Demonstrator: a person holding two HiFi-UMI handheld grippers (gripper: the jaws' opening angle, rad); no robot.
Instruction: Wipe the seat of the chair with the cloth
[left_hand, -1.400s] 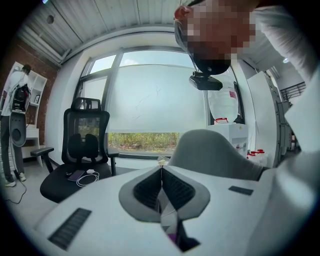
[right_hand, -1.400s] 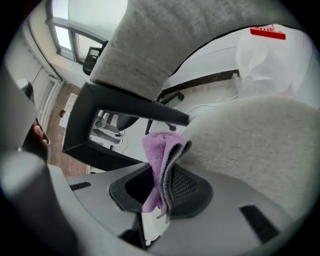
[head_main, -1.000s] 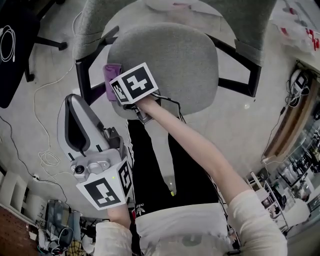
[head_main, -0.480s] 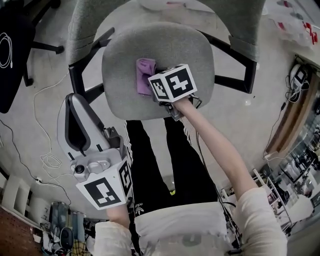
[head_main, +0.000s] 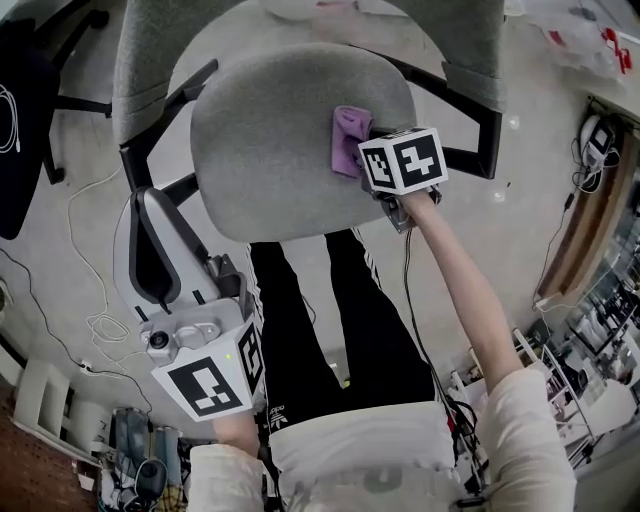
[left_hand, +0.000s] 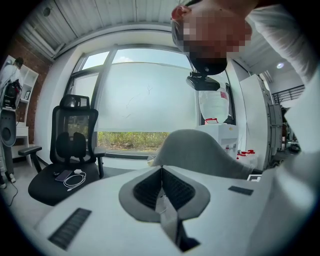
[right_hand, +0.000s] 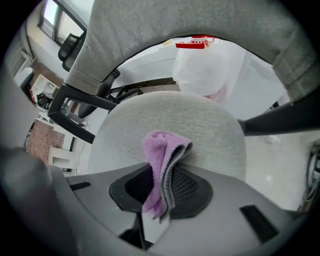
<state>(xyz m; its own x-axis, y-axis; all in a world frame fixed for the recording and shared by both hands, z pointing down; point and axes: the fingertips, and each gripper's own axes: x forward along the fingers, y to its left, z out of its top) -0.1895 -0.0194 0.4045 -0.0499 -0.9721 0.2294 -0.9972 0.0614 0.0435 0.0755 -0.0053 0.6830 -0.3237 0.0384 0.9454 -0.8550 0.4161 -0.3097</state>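
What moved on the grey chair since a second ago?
The right gripper, shut on the fluffy purple cloth, slid it across the grey fabric chair seat, from the edge on the person's left over to the right side. Nothing was picked up or let go. The left gripper stayed where it was, off the seat, shut with nothing in it.

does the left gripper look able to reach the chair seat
Probably yes: the left gripper, shut and empty, hangs by the seat, whose left side is bare; the right gripper holds the cloth at its right edge.
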